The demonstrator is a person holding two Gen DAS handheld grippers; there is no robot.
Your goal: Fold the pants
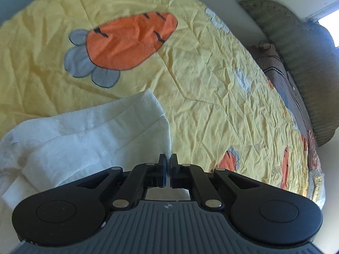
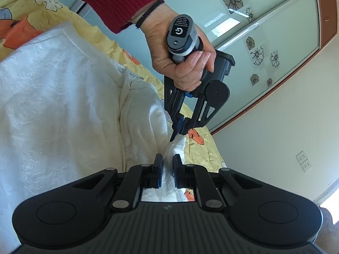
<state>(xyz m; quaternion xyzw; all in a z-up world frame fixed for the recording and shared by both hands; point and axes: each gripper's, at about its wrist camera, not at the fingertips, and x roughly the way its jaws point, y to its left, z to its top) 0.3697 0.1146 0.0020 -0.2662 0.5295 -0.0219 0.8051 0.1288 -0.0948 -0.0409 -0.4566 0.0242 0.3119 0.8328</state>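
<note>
a ribbed red sleeve [image 2: 110,2] and a black band at the wrist.
the left gripper [image 2: 180,130] is black, with blue pads and a grey handle with a white power symbol.

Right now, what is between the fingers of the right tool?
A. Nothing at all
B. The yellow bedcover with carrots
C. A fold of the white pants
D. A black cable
C: in the right wrist view, the right tool is closed on a bunched fold of the white pants, while the yellow bedcover lies underneath, outside the fingers.
</note>
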